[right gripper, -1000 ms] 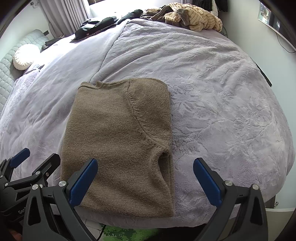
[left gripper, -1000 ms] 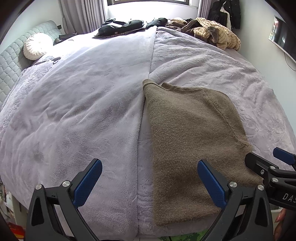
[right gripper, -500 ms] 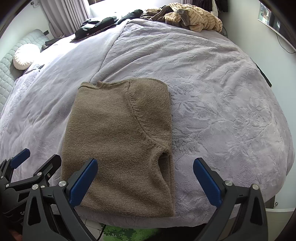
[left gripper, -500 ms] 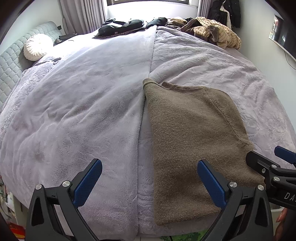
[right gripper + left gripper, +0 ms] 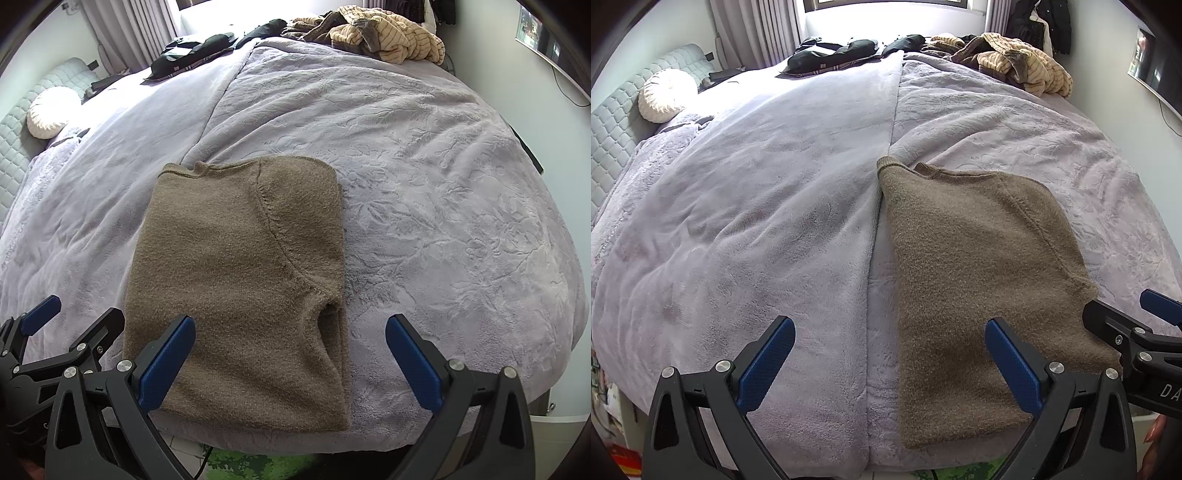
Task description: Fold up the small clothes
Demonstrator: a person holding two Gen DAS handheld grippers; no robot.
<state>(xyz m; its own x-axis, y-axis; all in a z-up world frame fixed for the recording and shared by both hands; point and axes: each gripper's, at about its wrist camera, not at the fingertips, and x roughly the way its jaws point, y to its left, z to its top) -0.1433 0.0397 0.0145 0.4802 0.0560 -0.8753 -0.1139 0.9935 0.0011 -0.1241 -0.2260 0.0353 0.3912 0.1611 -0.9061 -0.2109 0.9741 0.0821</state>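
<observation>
Both the left gripper and right gripper hang spread and empty at 6 o'clock of the sweater, which lies half-folded near the bed edge, likely for reach; only the right view shows its tucked sleeve at 5 o'clock.

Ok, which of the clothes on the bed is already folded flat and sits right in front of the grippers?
The brown knit sweater, a neat rectangle at the near edge. The striped tan pile and black garments lie crumpled at the far end.
</observation>
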